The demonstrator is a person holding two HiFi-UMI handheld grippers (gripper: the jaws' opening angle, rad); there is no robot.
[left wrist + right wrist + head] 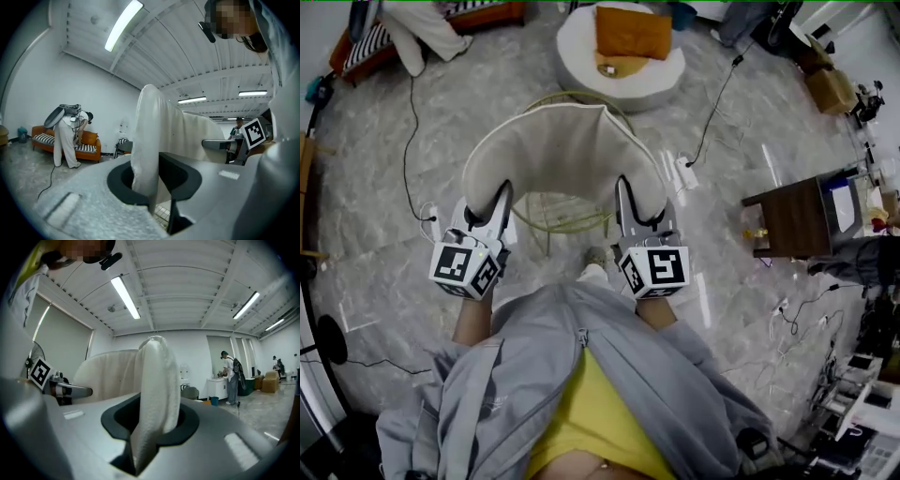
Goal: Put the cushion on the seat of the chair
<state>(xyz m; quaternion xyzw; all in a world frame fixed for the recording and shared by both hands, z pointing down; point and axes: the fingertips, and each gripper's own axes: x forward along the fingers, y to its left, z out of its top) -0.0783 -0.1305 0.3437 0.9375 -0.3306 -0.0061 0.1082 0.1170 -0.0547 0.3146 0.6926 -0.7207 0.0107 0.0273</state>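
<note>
Carrying step: the left tool and right tool each pinch an edge of the cream cushion, at frame centre above the wire chair; next, it probably needs lowering squarely onto the seat.

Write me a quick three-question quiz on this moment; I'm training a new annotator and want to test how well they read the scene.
1. True or false: the left gripper and the right gripper each have their jaws shut on an edge of the cream cushion.
2. What is the largest thing lying on the round white seat at the top of the head view? A) an orange cushion B) a laptop C) a folded coat
3. Fill in: in the head view, the thin yellow frame showing under the held cushion belongs to the ___.

Key: 1 true. 2 A. 3 wire chair.
</note>
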